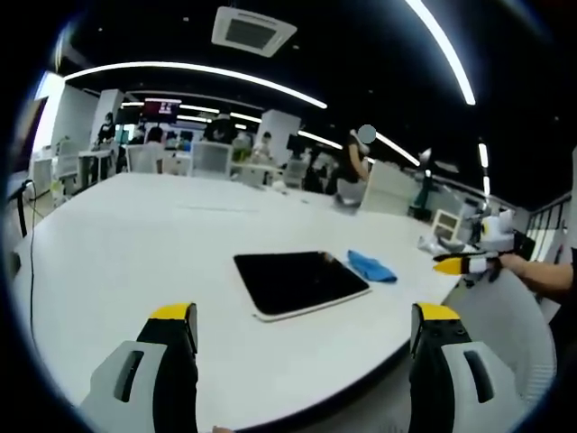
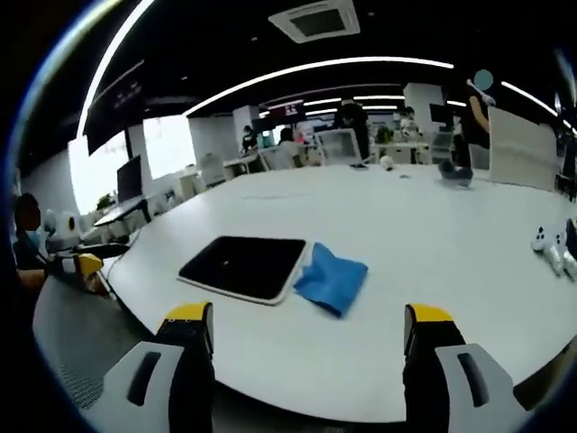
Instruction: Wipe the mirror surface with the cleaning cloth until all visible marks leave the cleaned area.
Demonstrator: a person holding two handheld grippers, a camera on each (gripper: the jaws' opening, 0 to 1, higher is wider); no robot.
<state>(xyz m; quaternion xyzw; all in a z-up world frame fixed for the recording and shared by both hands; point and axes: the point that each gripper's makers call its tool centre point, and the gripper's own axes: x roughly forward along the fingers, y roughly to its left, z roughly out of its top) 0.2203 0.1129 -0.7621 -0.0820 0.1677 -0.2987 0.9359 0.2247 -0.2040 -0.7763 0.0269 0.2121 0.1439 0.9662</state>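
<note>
Your left gripper (image 1: pixel 305 329) is held with its yellow-tipped jaws wide apart and nothing between them, hovering just off the near edge of the white desk (image 1: pixel 135 244). Ahead of it, the mirror (image 1: pixel 300 282) lies flat on the desk, a dark rounded rectangle with a pale rim, and the blue cleaning cloth (image 1: pixel 371 266) sits crumpled just beyond its far right corner; from this side you cannot tell whether the two touch. At the right edge of the left gripper view, your other gripper shows with a hand behind it. Your right gripper (image 2: pixel 308 329) is likewise spread open and empty, also short of the desk (image 2: pixel 433 234). In the right gripper view the mirror (image 2: pixel 243 266) lies to the left and the cleaning cloth (image 2: pixel 332 279) rests against its right edge, bunched and partly folded. A small white object (image 2: pixel 552 245) sits on the desk far to the right, well apart from both. Neither gripper touches the cloth or the mirror. No marks can be made out on the dark mirror surface at this size.
</note>
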